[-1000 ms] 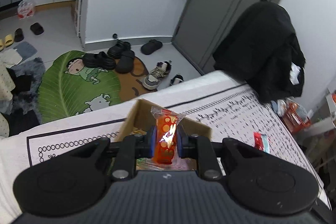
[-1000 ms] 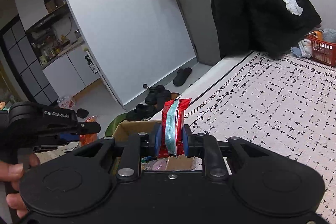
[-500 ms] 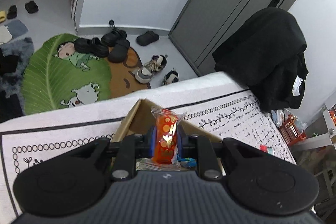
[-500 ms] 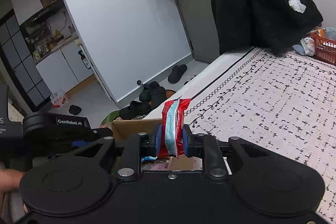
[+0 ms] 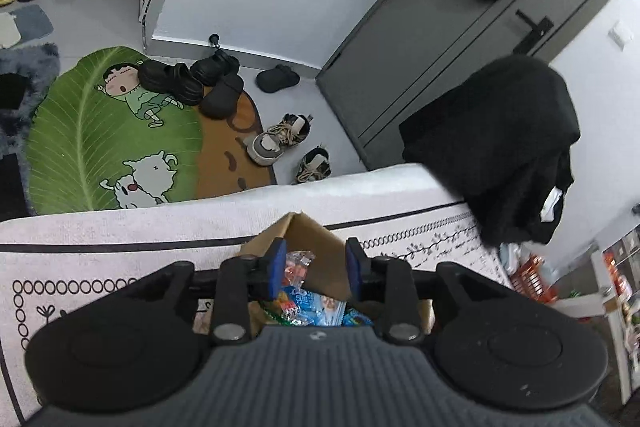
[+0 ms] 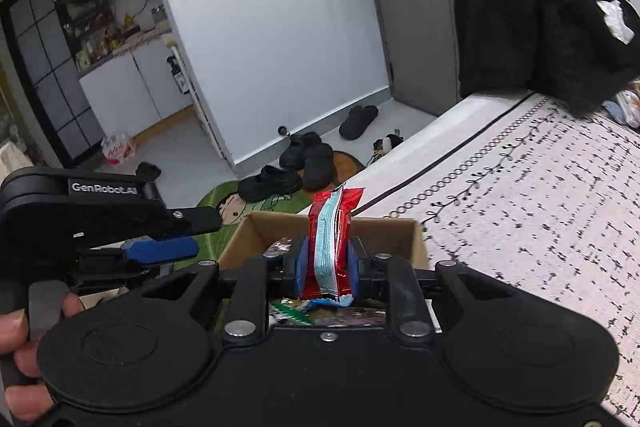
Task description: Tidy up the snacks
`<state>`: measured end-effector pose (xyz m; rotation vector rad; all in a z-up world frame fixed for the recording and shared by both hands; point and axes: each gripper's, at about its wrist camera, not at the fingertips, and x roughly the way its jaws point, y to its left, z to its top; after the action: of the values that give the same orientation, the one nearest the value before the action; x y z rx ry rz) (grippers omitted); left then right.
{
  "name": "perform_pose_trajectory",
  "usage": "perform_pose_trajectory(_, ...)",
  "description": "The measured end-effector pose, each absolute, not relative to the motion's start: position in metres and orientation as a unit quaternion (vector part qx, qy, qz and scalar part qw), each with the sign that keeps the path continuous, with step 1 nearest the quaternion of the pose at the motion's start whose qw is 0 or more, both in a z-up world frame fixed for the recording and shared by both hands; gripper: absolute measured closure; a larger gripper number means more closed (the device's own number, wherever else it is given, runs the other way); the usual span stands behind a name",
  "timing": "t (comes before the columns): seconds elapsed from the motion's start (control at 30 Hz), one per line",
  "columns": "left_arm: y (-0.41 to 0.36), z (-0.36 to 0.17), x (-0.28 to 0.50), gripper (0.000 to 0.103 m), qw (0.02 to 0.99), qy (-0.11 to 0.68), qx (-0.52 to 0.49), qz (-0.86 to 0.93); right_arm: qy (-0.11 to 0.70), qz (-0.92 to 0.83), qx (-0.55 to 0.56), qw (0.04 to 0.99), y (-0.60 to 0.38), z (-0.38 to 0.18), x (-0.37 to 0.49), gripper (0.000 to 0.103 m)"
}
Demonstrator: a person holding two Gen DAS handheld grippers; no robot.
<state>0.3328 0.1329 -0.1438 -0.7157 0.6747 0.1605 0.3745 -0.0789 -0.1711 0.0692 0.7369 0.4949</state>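
A cardboard box (image 5: 316,239) sits on the white patterned bedspread (image 5: 120,231) and holds several snack packets (image 5: 316,303). My left gripper (image 5: 315,267) is open above the box, with nothing between its blue pads; an orange wrapped candy (image 5: 296,267) lies in the box below. My right gripper (image 6: 326,263) is shut on a red and blue snack packet (image 6: 330,239), held upright over the box (image 6: 384,231). The left gripper (image 6: 160,247) also shows in the right wrist view, at the box's left.
The box stands near the bed's edge, with shoes (image 5: 188,83) and a green leaf rug (image 5: 108,135) on the floor beyond. A black garment (image 5: 500,143) hangs at the bed's far right corner. The bedspread (image 6: 540,207) stretches to the right.
My left gripper has opened and the orange candy has dropped into the box. The right gripper still holds its red packet and has moved over the box.
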Motion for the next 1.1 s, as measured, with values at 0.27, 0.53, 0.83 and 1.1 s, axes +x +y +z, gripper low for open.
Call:
perform_pose_trajectory(0.27,0.143,-0.149,0.33,0.069,0.87,0.336,-0.353,0.073,0.373,0.212,0.013,0.903,-0.075,-0.164,0.358,0.049)
perform_pose_trajectory(0.53,0.129,-0.14,0.329,0.036,0.868,0.384,-0.314,0.038,0.394,0.159,0.037,0.904,-0.107,-0.146,0.337,0.049)
perform_pose_trajectory(0.83,0.108,-0.114,0.312,0.013,0.883,0.394,-0.257,0.003,0.393,0.14,0.052,0.907,-0.132,-0.112,0.307,0.037)
perform_pose_trajectory(1.1,0.093,-0.086,0.291,0.006,0.89,0.389,-0.237,0.015,0.382,0.131,0.082,0.911,-0.157,-0.078,0.284,0.023)
